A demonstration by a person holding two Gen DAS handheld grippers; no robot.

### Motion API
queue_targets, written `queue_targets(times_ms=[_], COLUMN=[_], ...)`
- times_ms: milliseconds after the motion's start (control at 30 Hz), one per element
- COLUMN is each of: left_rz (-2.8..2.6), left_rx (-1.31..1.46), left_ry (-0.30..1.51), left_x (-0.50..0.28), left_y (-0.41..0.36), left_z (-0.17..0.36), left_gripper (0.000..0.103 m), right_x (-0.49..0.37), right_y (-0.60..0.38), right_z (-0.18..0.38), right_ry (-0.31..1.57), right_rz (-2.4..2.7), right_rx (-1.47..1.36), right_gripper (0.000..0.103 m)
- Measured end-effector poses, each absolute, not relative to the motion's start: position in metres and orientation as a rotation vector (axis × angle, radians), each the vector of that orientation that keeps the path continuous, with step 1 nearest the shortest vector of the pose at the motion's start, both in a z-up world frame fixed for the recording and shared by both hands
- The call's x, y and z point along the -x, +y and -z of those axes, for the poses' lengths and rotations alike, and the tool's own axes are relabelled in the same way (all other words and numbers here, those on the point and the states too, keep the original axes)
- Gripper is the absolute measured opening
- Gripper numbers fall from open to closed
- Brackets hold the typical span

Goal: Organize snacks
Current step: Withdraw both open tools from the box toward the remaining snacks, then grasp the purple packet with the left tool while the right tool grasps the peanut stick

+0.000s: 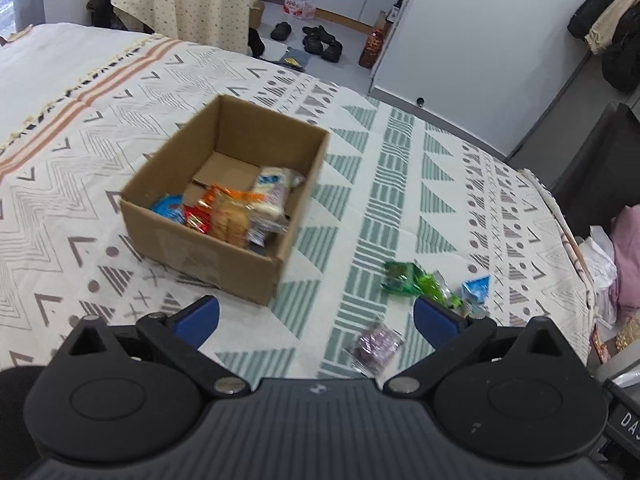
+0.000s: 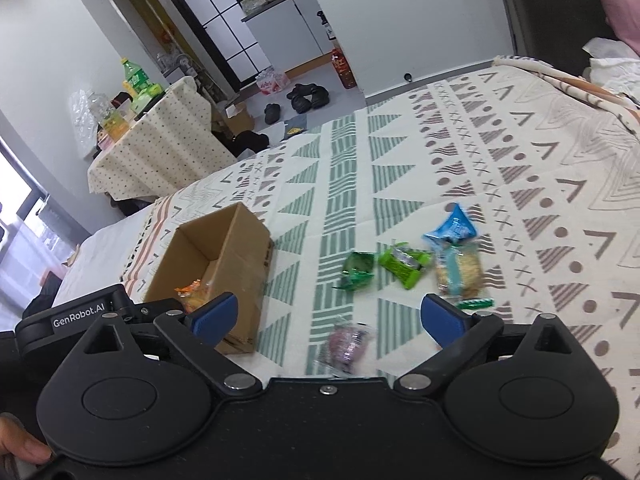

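An open brown cardboard box sat on the patterned bedspread, holding several wrapped snacks. Loose on the cloth to its right lay green packets, a blue-and-beige cracker pack and a purple-wrapped sweet. The left gripper and right gripper hovered with blue fingers spread wide, grasping nothing.

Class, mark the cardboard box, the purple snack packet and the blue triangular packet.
cardboard box (image 1: 200, 248), left wrist view, front wall.
purple snack packet (image 2: 347, 343), right wrist view, middle.
blue triangular packet (image 2: 454, 227), right wrist view, printed face.
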State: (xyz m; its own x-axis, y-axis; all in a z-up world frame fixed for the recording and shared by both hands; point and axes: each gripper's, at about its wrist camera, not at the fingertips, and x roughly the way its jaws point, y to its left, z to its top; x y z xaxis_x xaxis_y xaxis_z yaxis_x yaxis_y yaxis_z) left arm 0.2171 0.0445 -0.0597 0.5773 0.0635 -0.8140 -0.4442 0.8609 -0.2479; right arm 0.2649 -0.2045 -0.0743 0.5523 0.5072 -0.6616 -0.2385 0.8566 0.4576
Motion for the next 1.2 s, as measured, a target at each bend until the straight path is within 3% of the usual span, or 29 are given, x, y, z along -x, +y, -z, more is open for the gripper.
queue_targets(times_ms=[567, 933, 1200], left_rz=[-0.285, -0.268, -0.233], left_rx=[0.446, 0.435, 0.423], left_ry=[0.988, 1.041, 1.087], left_x=[-0.236, -0.254, -0.274], left_y=[0.004, -0.003, -0.009], left_z=[0.088, 0.117, 0.140], left_gripper=[0.102, 0.096, 0.086], right_x=[-0.270, -0.285, -0.300], right_y=[-0.260, -0.263, -0.257], right_z=[0.106, 0.139, 0.160], right_ry=[0.931, 1.018, 1.074], right_rz=[-0.424, -0.441, -0.443], right_rx=[-0.391, -0.418, -0.421], right_gripper=[0.097, 0.070, 0.063])
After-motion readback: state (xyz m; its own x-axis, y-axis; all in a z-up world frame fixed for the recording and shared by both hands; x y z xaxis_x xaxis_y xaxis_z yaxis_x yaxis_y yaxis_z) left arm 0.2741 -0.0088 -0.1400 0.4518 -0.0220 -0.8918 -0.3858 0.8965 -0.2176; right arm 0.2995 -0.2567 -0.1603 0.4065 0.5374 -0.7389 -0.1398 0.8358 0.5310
